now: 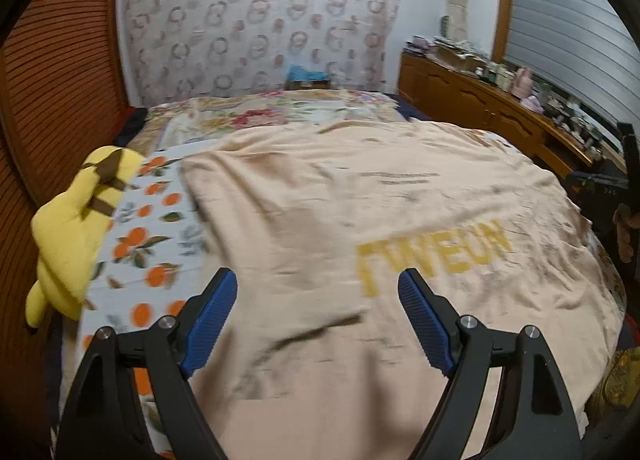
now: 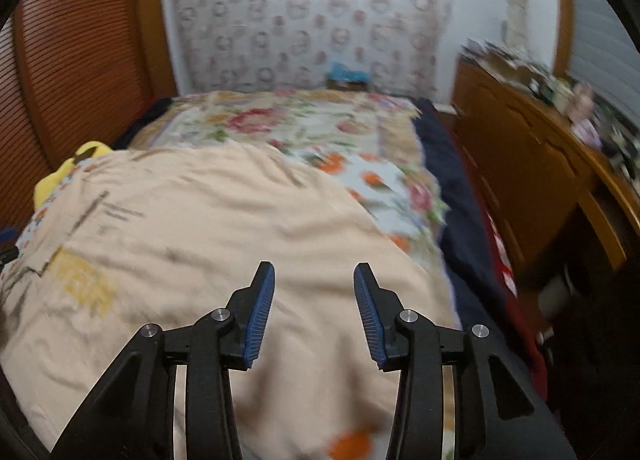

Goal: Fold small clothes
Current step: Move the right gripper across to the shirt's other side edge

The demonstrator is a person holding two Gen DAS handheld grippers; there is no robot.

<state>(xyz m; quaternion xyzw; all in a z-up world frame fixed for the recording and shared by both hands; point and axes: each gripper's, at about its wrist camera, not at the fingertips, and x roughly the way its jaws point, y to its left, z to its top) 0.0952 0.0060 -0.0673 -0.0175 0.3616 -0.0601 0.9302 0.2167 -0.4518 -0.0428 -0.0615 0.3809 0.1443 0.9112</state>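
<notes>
The yellow letters (image 1: 434, 256) on the shirt (image 1: 340, 220) are too smeared to read. The shirt's near edge runs off the bottom of both pictures. The shelf (image 2: 560, 164) on the right is a blur, and the small things (image 1: 500, 68) on it are too tiny to tell. The yellow toy (image 2: 90, 150) is mostly hidden behind the shirt.

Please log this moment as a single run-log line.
stage: pre-fold | shirt: spread on bed | left gripper: open, empty | right gripper: open, empty
</notes>
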